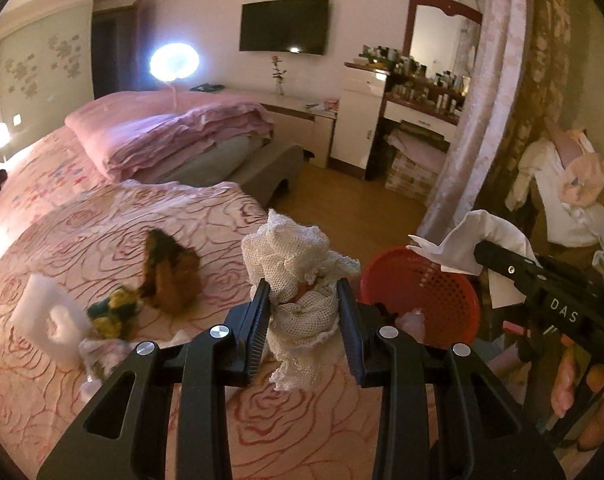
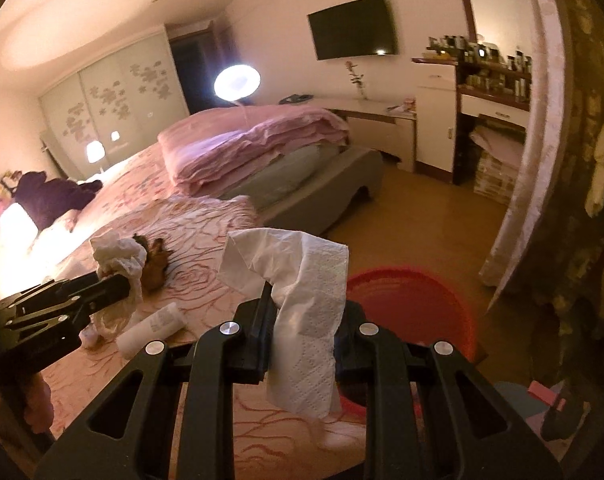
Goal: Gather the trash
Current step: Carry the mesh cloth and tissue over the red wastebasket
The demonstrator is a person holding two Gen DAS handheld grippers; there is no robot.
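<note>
Pinched between the jaws of the left gripper (image 1: 303, 312) is a wad of gauze (image 1: 298, 276), and a tissue (image 2: 302, 316) is clamped in the right gripper (image 2: 305, 340); both are held clear of the bed (image 1: 102, 232), apparently so that they can be dropped into the red basket (image 1: 421, 292) on the floor just right of the bed edge. More trash is left on the bedspread to the left: a brown scrap (image 1: 170, 276), a white bottle (image 2: 152, 328) and a green-yellow piece (image 1: 114, 312). Open floor is seen beyond the basket, with the curtain (image 1: 473, 120) to the far right.
</note>
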